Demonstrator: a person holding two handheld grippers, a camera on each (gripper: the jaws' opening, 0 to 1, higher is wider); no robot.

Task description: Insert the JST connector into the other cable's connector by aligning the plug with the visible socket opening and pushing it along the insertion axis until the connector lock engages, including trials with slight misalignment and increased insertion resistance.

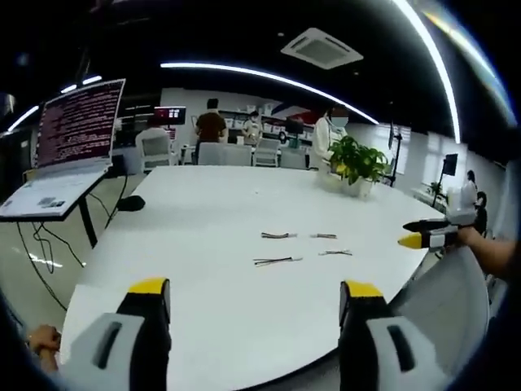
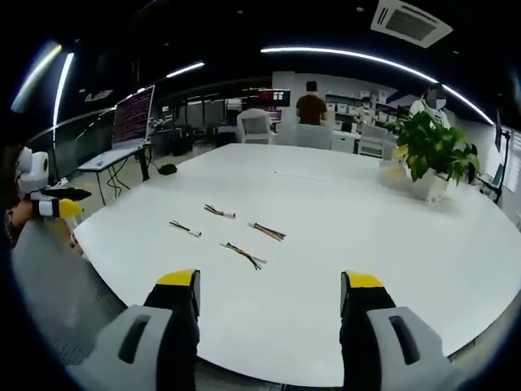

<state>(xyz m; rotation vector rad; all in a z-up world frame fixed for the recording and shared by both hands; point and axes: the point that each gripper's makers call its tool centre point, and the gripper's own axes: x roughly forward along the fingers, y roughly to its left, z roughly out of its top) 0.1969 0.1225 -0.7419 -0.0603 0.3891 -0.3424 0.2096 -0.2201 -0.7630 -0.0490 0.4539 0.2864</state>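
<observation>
Yellow-tipped jaws of the left gripper [image 1: 254, 305] stand wide apart, holding nothing; the right gripper [image 2: 269, 297] likewise has its jaws apart and empty. Four short JST cables [image 2: 242, 254] lie loose mid-desk, well apart from both grippers, none picked up. White desk [image 2: 391, 244] also carries a potted plant [image 2: 435, 151] at the far side; a laptop [image 1: 77, 130] sits on a stand beside it. Best approach, I judge: grab each cable close behind its connector, so plug and socket stay stiff and line up.
</observation>
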